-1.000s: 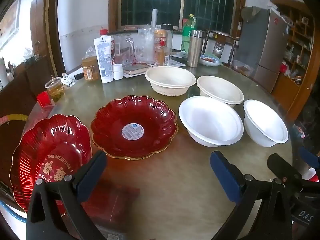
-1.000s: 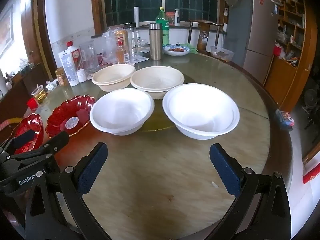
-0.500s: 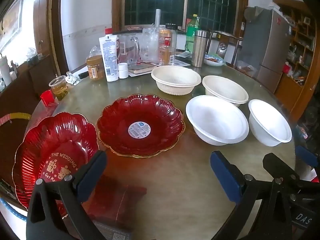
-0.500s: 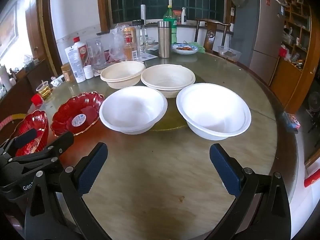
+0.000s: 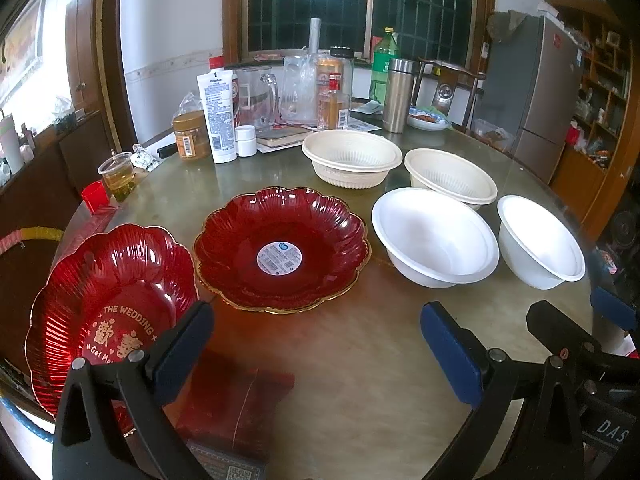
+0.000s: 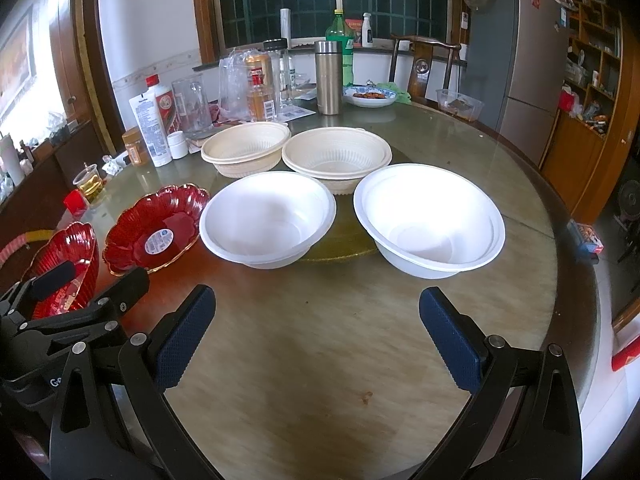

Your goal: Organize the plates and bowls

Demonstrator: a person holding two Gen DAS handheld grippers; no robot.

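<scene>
Left wrist view: red scalloped plastic plate (image 5: 108, 304) reads "THE WEDDING"; its twin (image 5: 280, 248) bears a round sticker, unreadable. White bowls (image 6: 268, 218) sit on the round glass-topped table (image 6: 320, 360). Both grippers (image 5: 316, 344) (image 6: 316, 332) gape wide, empty.

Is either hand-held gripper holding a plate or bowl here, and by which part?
Nothing is held. The left hand-held gripper and the right hand-held gripper are both open above the table.
</scene>
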